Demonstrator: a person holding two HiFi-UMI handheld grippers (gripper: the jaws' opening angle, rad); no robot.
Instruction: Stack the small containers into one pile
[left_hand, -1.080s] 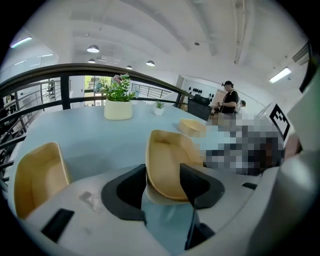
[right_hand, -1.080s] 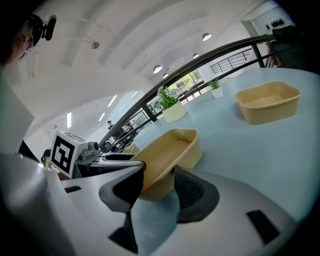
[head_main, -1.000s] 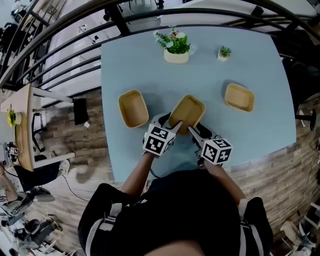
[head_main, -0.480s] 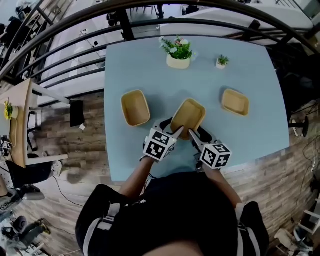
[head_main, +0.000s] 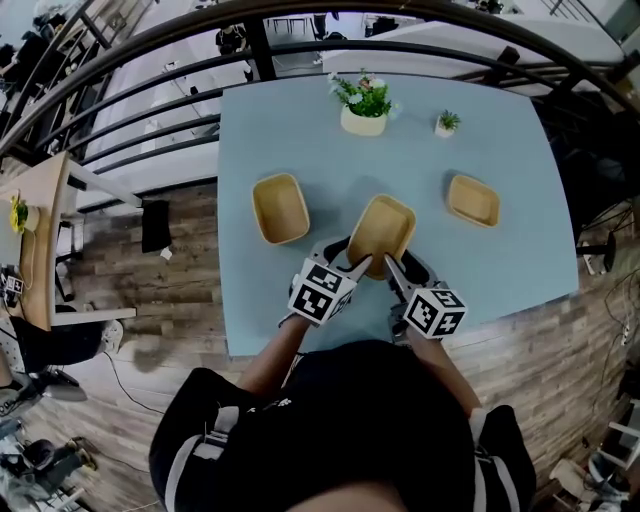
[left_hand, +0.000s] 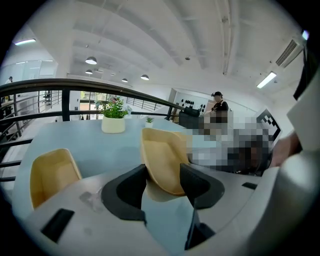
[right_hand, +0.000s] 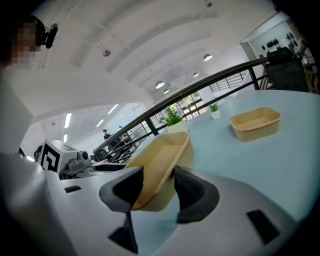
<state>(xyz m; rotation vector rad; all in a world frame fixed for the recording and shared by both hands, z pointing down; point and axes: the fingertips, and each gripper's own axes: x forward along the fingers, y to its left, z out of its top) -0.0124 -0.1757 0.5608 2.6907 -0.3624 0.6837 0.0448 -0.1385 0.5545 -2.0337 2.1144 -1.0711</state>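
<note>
The left tongs (left_hand: 162, 182) and right tongs (right_hand: 157, 189) each pinch the near rim of a shallow tan rectangular container (head_main: 380, 230), tilted mid pale blue counter (head_main: 300, 130). It looks light, stiff and thin-walled, so rim grips suit it. Two matching containers (head_main: 280, 208) lie well apart.

Left tool (head_main: 350, 265), right tool (head_main: 393, 268) side by side, angled inward; each tool's jaws clamped on container (head_main: 381, 227) near rim.

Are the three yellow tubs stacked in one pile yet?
No, in the head view the left tub, the middle tub and the right tub are all apart.
</note>
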